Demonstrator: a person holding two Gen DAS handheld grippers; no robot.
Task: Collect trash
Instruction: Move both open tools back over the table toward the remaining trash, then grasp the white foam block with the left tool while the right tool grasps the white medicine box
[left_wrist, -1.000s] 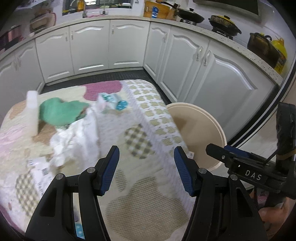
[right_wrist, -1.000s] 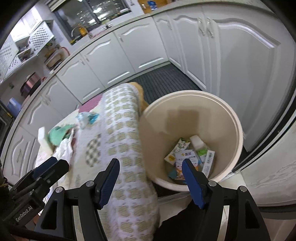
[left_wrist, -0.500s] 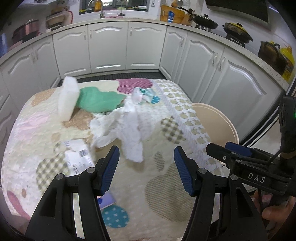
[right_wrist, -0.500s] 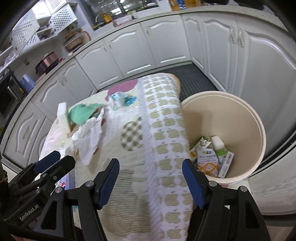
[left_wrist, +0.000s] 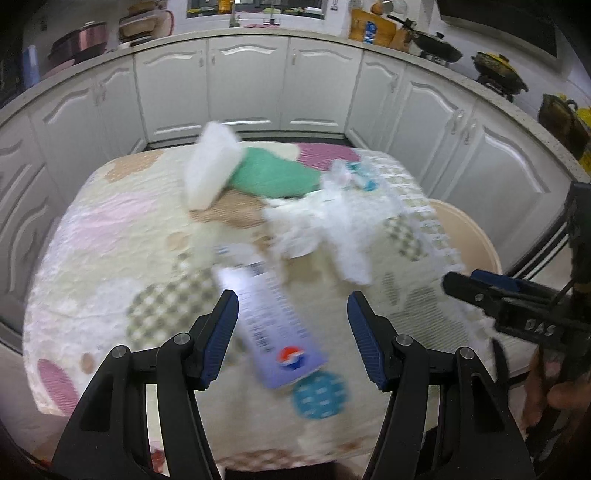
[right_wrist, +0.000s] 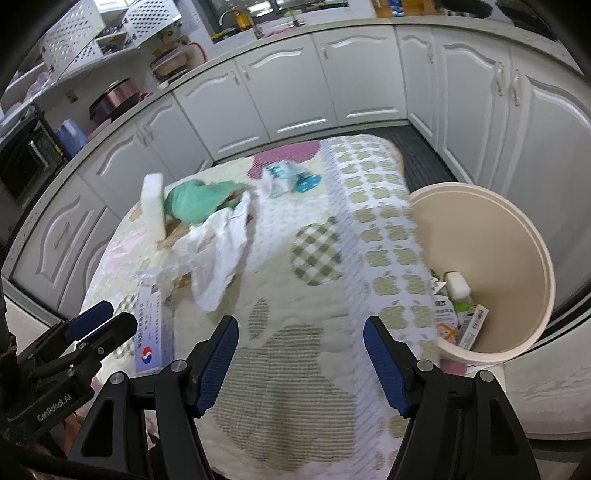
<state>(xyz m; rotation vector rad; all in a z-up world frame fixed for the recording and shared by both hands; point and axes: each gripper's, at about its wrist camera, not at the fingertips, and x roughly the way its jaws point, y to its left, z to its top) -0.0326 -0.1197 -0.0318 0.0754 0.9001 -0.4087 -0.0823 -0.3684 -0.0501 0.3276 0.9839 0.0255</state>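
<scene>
A flat lilac box (left_wrist: 271, 325) with a round red-and-blue logo lies near the table's front edge, seen past my open, empty left gripper (left_wrist: 291, 325); the box (right_wrist: 153, 332) shows at the left in the right wrist view. Behind it lie crumpled white paper (left_wrist: 325, 225) (right_wrist: 221, 251), a green cloth (left_wrist: 273, 177) (right_wrist: 195, 199), a white block (left_wrist: 210, 170) (right_wrist: 153, 206) and a small clear-and-blue wrapper (left_wrist: 354, 175) (right_wrist: 288, 179). My right gripper (right_wrist: 301, 354) hangs open and empty over the patterned cloth. A beige bin (right_wrist: 491, 240) (left_wrist: 469, 236) at the table's right holds several cartons.
The table (right_wrist: 303, 369) wears a quilted cloth with checked and apple patches. White cabinets (left_wrist: 247, 85) curve around it, with pots on the counter (left_wrist: 498, 70). A dark floor mat (right_wrist: 417, 144) lies beyond the table. A hand (left_wrist: 554, 391) holds the right gripper.
Both views swung left, from the bin and the table's right edge to the table's middle. The lilac box has come between the left fingers' line of sight. Jaw widths look unchanged.
</scene>
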